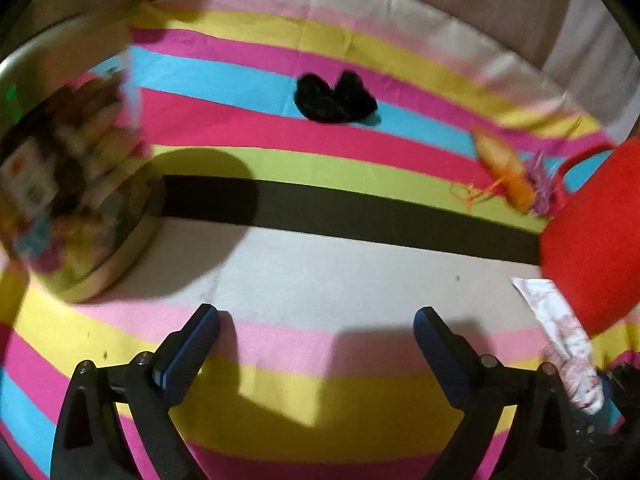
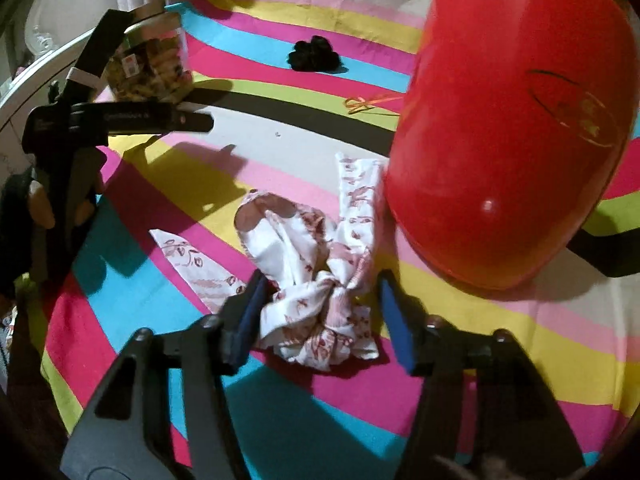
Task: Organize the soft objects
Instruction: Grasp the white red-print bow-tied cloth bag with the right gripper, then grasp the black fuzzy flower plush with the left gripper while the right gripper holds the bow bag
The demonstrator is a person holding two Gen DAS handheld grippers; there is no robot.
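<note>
Right now your right tongs straddle the knotted white floral cloth on the striped sheet — jaws apart, pads not pressing it. Just beside the cloth, on its right, the red balloon touches it. Your left tongs gape wide and empty. Beyond the cloth lie a black scrunchie and a snack jar.

Left tool gapes wide; right tool angled down, part-open.
</note>
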